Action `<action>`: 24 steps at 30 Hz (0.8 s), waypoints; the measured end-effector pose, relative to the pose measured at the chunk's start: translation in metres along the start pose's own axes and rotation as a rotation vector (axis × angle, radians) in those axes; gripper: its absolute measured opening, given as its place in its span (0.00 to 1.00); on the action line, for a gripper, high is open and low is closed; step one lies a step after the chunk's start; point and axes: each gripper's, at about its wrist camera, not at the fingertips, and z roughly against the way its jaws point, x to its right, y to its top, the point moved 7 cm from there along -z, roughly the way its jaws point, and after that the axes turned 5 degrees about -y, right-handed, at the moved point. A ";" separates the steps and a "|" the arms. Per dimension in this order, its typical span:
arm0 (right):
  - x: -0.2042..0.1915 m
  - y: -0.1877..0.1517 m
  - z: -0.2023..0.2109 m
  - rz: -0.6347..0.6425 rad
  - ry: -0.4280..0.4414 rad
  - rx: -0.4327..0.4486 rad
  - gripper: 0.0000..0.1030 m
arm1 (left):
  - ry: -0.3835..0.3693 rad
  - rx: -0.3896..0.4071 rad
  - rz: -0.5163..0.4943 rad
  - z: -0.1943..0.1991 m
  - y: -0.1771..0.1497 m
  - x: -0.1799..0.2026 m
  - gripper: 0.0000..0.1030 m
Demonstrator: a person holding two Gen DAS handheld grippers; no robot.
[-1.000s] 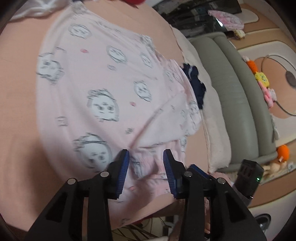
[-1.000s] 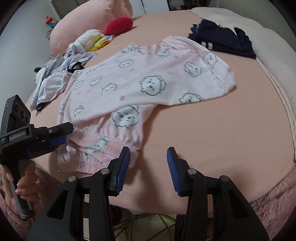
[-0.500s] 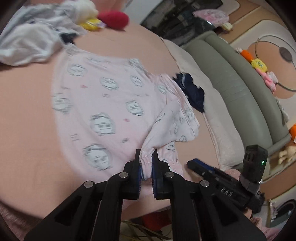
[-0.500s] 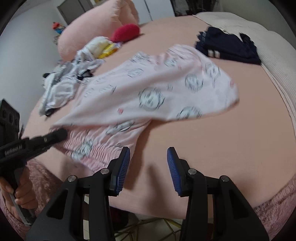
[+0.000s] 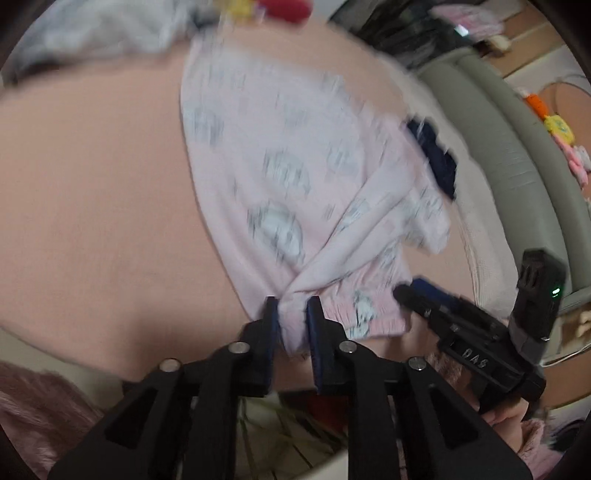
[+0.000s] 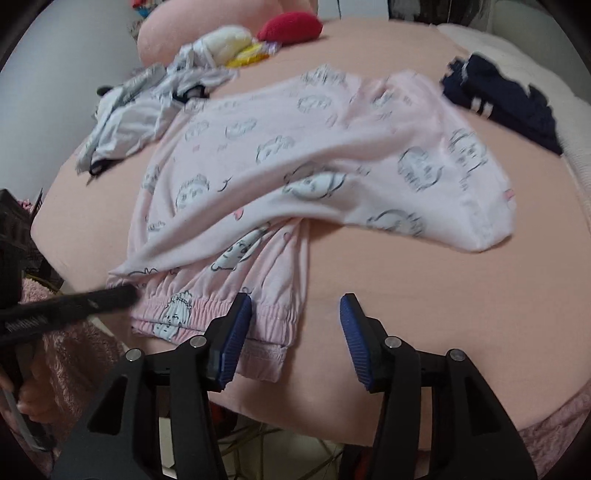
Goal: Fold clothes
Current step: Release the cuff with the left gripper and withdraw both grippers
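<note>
— Pyjamas (image 6: 314,162): where are they?

— Spread across the pink bed (image 6: 424,314), printed with little faces. One fold of them is pulled up and draped over the rest. The gathered waistband (image 6: 207,306) lies at the near edge of the pyjamas, closest to me.

— What is your left claw (image 5: 291,325) doing?

— It has a bunch of the pink cloth between its pads, at the near edge of the pyjamas, and the cloth runs taut away from it. The jaws are easing apart right now, yet the pads press on the fabric on both sides.

— And the right claw (image 6: 295,332)?

— Jaws apart and widening. Its left pad sits over the waistband's end; only bare bed shows between the pads. It grips nothing.

— What else lies around the pyjamas?

— Beyond their far right corner, a dark navy garment (image 6: 506,99). Beyond their far left corner, a crumpled white and grey heap (image 6: 136,110). Behind that heap, past the pyjamas' far edge, a red cushion (image 6: 290,24) and a big pink pillow (image 6: 207,26).

— Is the left view sharp?

— No, it is smeared, so the print on the pyjamas there is unreadable.
</note>
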 end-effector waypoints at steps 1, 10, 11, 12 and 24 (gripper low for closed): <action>0.002 -0.001 0.004 -0.006 0.000 0.014 0.49 | 0.004 0.032 -0.056 0.007 0.006 0.010 0.19; 0.003 -0.002 -0.002 0.001 -0.027 -0.014 0.49 | 0.142 -0.148 -0.147 -0.047 -0.001 0.015 0.19; 0.006 -0.003 -0.002 -0.004 -0.031 -0.023 0.50 | 0.137 -0.149 -0.128 -0.044 0.000 0.012 0.19; 0.008 -0.003 -0.002 -0.009 -0.034 -0.032 0.50 | 0.146 -0.142 -0.120 -0.040 0.001 0.009 0.19; 0.002 -0.001 -0.001 0.039 -0.052 0.000 0.50 | 0.135 -0.128 -0.133 -0.044 0.000 0.018 0.26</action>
